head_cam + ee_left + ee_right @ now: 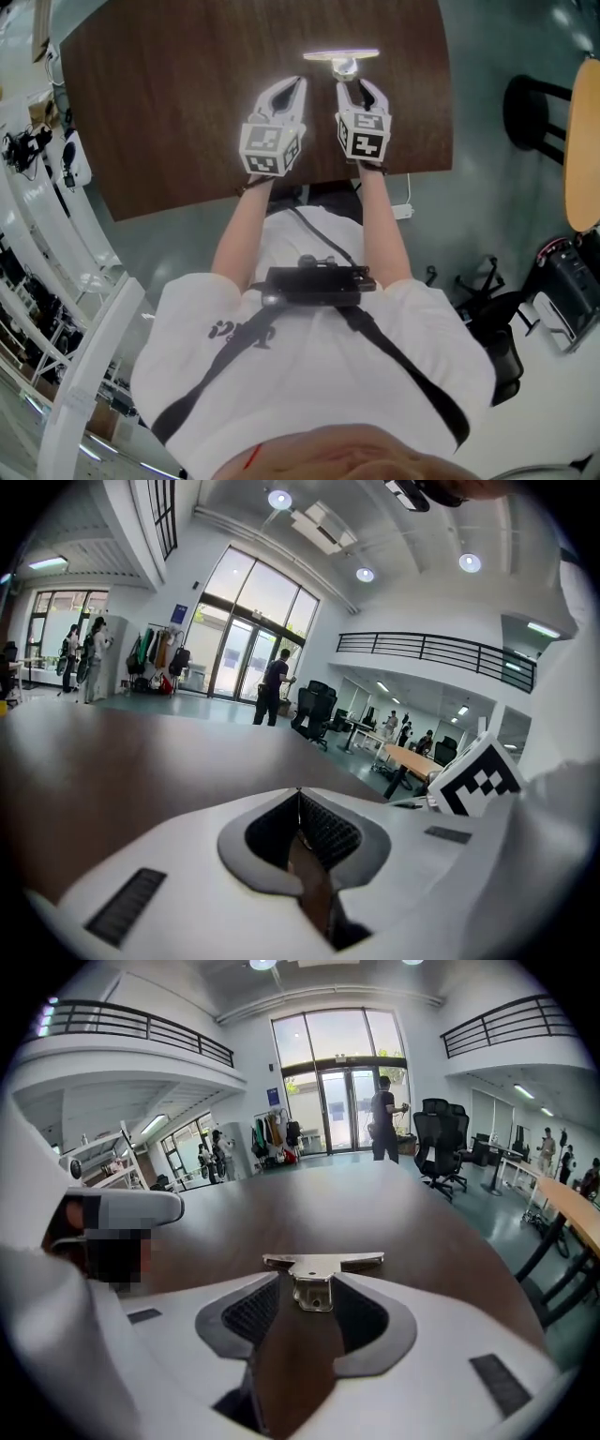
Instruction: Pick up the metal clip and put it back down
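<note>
Two abreast: left tongs (292,86), right tongs (360,90).

No legible text. Dark print (239,330) on white shirt (394,366) too distorted to read; blue wall sign (179,613) too small.

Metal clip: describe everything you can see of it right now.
The metal clip is shiny, silver-coloured metal: a wide flat bar with tapered ends and a narrower folded tab with a small hole. It rests on the brown table, near its far edge. The tab sits between the parted jaws of the right gripper, which do not seem to press on it.
</note>
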The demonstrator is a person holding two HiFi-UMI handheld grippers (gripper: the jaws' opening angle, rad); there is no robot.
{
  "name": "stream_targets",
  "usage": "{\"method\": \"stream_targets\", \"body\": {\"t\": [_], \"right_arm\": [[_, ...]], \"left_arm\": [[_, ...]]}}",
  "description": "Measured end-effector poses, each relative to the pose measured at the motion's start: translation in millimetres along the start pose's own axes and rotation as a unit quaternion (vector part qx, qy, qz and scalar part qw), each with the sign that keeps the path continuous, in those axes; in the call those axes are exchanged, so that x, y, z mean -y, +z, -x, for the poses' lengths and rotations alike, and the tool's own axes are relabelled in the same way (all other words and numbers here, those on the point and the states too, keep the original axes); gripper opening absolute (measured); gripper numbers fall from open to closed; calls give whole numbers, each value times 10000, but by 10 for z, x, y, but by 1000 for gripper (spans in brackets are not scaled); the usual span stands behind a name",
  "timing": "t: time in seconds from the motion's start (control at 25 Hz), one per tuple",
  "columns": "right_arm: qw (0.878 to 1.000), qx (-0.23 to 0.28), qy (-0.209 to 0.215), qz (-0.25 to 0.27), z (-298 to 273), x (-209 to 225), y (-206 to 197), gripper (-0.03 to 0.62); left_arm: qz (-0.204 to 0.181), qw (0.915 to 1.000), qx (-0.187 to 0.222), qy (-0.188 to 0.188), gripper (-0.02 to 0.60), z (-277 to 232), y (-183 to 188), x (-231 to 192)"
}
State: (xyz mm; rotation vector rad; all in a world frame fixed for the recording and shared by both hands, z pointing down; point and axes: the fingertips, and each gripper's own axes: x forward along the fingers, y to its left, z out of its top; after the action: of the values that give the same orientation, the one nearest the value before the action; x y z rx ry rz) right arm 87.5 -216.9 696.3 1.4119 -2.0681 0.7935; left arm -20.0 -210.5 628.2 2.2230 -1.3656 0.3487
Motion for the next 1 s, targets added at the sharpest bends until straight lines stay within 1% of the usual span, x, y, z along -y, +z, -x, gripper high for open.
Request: {"method": "stream_targets", "body": {"t": [0.2,0.28,0.32,0.4,0.52,0.68,0.8,0.88,1.0], "right_arm": [[9997,-243,-36,-97,-315,94,-98,260],[9994,-327,-77,-45,-448,100,-101,293],[9992,-383,-91,-31,-515,101,-117,299],[9988,-445,-187,-29,-601,114,-120,304],[9981,-439,-439,-48,-657,135,-82,304],[9964,-540,-652,-11,-694,133,-107,296],[9966,-517,-643,0,-683,122,-81,293],[9977,-391,-548,-19,-652,103,-49,293],[9986,-336,-402,-119,-545,33,-81,293]], "left_arm": [[77,9997,-180,135,14,-185,-167,-151],[93,9995,-229,198,14,-247,-208,-226],[98,9994,-246,234,14,-274,-214,-259],[91,9992,-263,293,14,-302,-196,-287],[81,9992,-289,278,14,-302,-208,-293],[179,9990,-264,309,14,-259,-223,-325],[205,9991,-220,295,14,-226,-221,-326],[169,9993,-173,285,14,-187,-193,-318],[166,9994,-98,279,14,-93,-138,-290]]}}
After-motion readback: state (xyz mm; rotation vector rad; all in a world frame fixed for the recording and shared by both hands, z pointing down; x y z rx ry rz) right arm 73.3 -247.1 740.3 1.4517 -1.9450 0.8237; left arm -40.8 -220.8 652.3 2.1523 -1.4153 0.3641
